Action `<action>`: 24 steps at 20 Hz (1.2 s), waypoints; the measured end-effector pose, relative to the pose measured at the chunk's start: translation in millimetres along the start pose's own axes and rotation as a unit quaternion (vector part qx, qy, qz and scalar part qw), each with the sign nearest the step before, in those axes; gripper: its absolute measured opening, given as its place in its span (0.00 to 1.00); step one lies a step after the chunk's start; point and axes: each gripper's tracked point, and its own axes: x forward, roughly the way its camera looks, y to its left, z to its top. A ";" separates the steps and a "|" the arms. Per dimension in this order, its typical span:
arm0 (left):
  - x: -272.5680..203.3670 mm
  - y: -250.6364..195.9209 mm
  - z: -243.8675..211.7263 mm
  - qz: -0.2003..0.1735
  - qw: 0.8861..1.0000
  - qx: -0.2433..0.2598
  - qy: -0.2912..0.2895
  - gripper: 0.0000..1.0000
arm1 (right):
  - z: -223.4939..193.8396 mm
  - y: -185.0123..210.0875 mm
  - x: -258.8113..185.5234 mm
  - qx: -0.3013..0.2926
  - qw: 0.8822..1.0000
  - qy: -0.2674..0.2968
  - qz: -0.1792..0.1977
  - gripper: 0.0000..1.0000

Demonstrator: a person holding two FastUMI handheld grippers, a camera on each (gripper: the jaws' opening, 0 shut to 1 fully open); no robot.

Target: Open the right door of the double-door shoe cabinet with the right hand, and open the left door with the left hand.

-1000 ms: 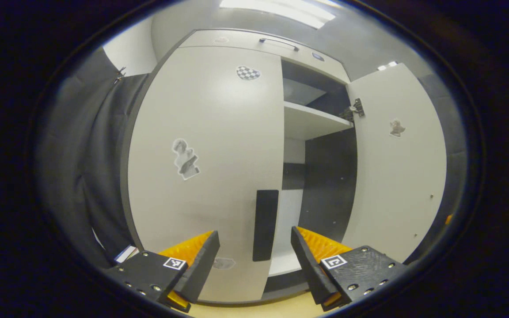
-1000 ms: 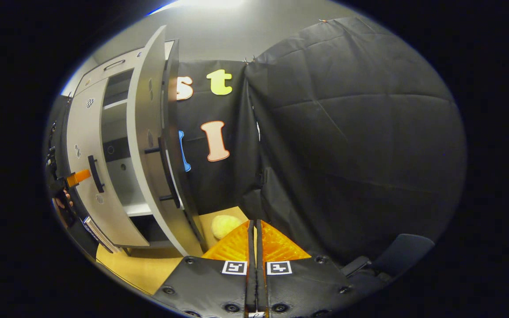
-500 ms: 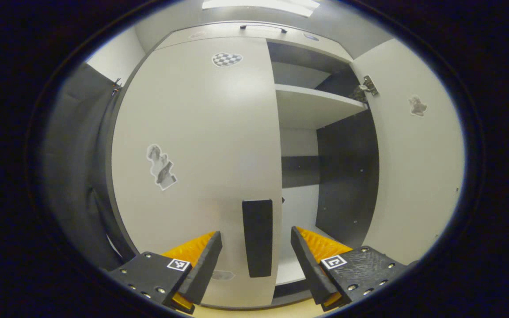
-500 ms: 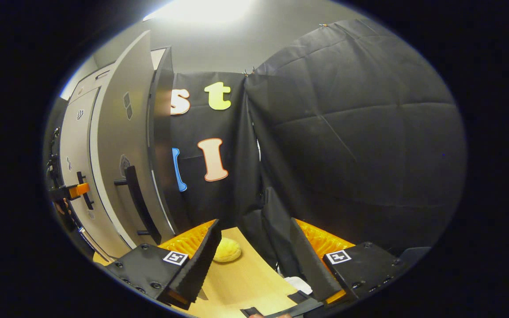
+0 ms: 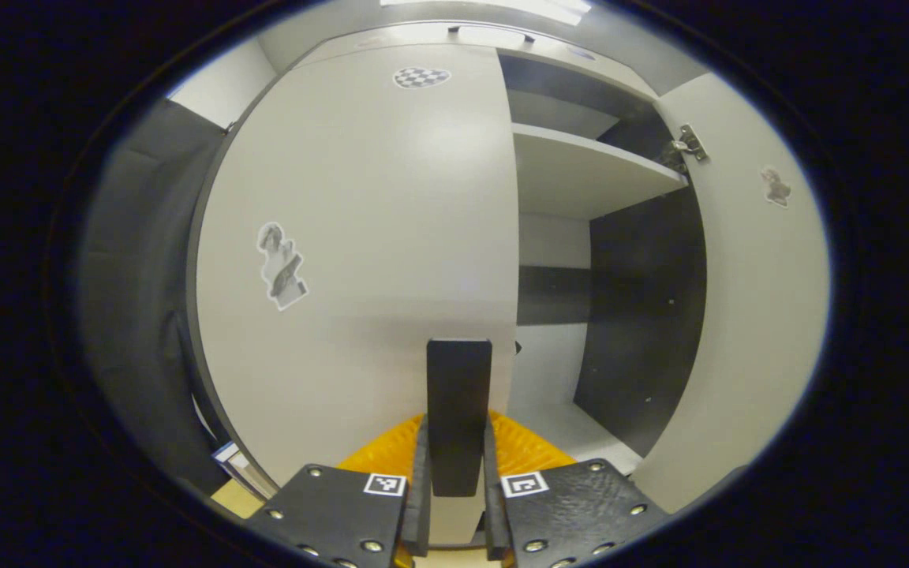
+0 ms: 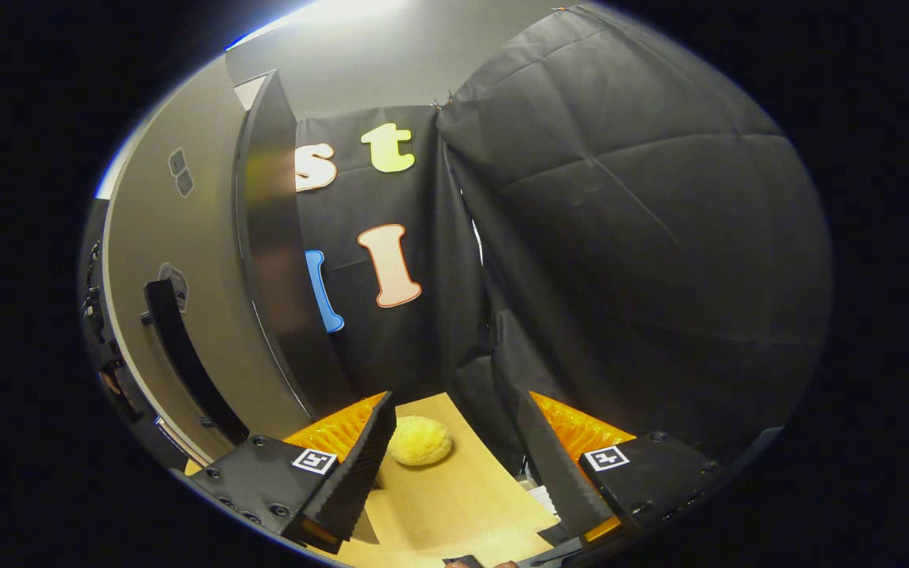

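The white shoe cabinet's left door (image 5: 360, 237) stands closed, with a black vertical handle (image 5: 458, 379) near its right edge. My left gripper (image 5: 458, 430) is shut on this handle, one finger on each side. The right door (image 5: 750, 315) is swung open at the right, baring a white shelf (image 5: 581, 170) and a dark inner wall. In the right gripper view the open right door (image 6: 186, 237) shows from outside at the left, with its black handle (image 6: 186, 359). My right gripper (image 6: 454, 465) is open, holds nothing and sits apart from that door.
A yellow rounded object (image 6: 420, 440) lies on the wooden floor (image 6: 454, 505) just past the right gripper's left finger. Black booth cloth (image 6: 628, 260) hangs close ahead and to the right. More black cloth (image 5: 139, 276) sits left of the cabinet.
My left gripper moved in to the left door's handle and shut on it. My right gripper went from shut to open and now sits nearer the open right door.
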 end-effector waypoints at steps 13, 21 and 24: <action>-1.6 1.2 -6.2 0.013 1.000 -0.009 -0.005 0.09 | 17.5 15.0 46.6 -0.025 0.998 -0.014 0.051 0.98; -20.6 3.2 -14.2 -0.019 1.000 -0.020 -0.011 0.09 | 3.9 18.0 11.9 -0.012 1.000 -0.007 0.027 0.98; -37.3 6.8 -5.6 -0.048 0.999 -0.017 -0.014 0.09 | 5.2 29.2 -13.8 -0.022 1.000 -0.016 0.014 0.98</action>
